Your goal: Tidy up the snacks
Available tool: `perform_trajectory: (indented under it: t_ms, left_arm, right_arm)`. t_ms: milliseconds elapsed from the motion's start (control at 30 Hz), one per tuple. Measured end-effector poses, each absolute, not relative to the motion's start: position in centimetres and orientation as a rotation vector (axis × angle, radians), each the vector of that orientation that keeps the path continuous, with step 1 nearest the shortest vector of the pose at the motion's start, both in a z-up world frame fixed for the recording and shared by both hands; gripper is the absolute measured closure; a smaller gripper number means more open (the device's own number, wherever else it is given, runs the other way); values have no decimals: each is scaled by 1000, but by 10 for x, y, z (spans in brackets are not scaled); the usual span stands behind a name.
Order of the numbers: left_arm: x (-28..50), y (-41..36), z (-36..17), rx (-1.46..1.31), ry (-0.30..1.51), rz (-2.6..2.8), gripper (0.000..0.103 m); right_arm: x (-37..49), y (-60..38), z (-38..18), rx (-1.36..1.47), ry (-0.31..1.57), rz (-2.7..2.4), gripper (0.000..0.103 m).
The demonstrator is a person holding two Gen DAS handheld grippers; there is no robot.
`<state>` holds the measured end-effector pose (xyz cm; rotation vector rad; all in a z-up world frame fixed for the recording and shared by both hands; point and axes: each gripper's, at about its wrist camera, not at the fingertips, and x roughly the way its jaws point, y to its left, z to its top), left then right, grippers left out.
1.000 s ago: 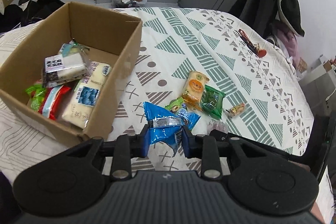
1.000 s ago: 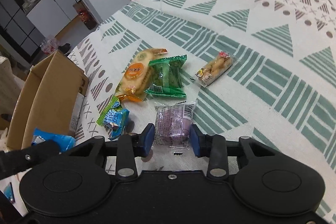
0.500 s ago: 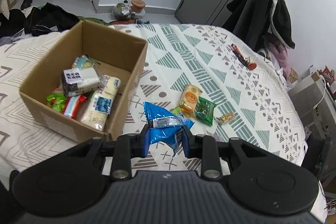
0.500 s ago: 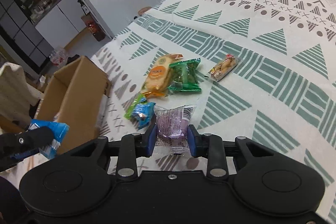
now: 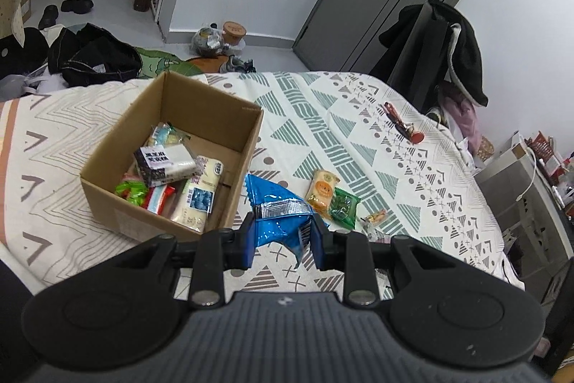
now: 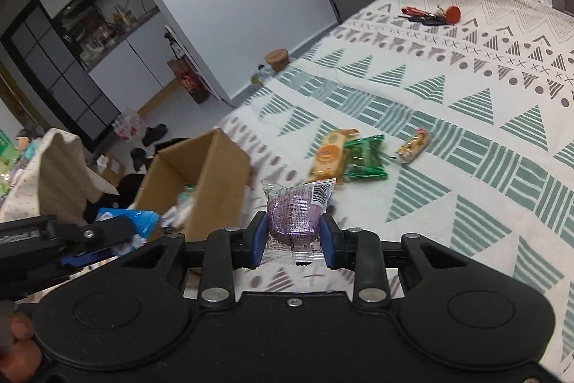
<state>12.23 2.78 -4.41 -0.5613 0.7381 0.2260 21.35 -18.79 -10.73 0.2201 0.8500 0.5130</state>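
Observation:
My left gripper is shut on a blue snack packet, held in the air just right of an open cardboard box that holds several snacks. My right gripper is shut on a clear-wrapped purple cake, lifted above the bed. On the patterned bedspread lie an orange packet, a green packet and a small wrapped biscuit. In the right wrist view the box stands to the left, with the left gripper and its blue packet in front of it.
A bunch of keys with a red fob lies far back on the bed. A chair with dark coats stands beyond the bed's right side. Clothes and shoes lie on the floor behind the box.
Both grippers have risen from the bed, each carrying its snack. The purple cake has left the bedspread, and the right gripper has swung left toward the box.

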Motion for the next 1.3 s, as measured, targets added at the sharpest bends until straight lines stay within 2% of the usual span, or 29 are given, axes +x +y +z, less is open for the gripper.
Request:
perform_trajectory:
  t_ms: [500,1300]
  left_arm:
    - [89,54,-23,-584,674,213,74]
    - [67,140,-27,-654,636,273,74]
  right_arm:
    - [176,-155,-55,203,758,570,72]
    - [160,-58,-55,144,774,665,73]
